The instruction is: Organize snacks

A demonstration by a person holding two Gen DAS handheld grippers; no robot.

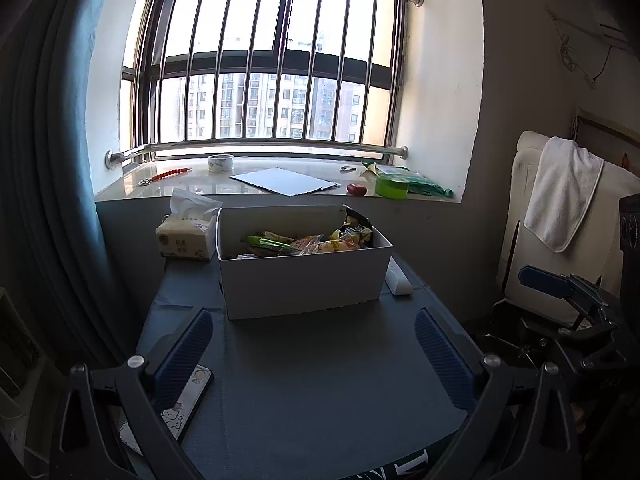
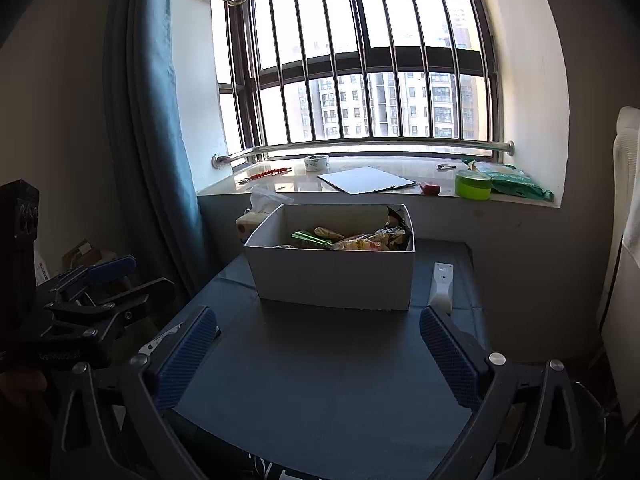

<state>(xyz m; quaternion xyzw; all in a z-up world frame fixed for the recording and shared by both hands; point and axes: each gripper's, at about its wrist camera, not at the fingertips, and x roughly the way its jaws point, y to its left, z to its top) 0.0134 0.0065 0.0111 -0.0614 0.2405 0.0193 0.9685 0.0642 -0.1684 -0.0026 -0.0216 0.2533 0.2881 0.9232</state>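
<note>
A white cardboard box [image 1: 304, 280] stands on the dark table [image 1: 320, 368] and holds several snack packets [image 1: 312, 242] in green, yellow and orange wrappers. It also shows in the right wrist view [image 2: 332, 276], with the snacks [image 2: 352, 240] inside. My left gripper [image 1: 316, 344] is open and empty, held back from the box above the table's near part. My right gripper [image 2: 320, 340] is open and empty, also short of the box. Each gripper shows at the side of the other's view, the right one [image 1: 568, 292] and the left one [image 2: 92, 280].
A tissue pack [image 1: 186, 236] sits left of the box, a white remote [image 2: 440, 284] right of it, a phone [image 1: 180, 404] near my left finger. The windowsill behind holds a tape roll [image 1: 221, 163], a white board [image 1: 284, 181], a green tub [image 1: 392, 186] and a green bag. A chair with a towel [image 1: 560, 192] stands to the right.
</note>
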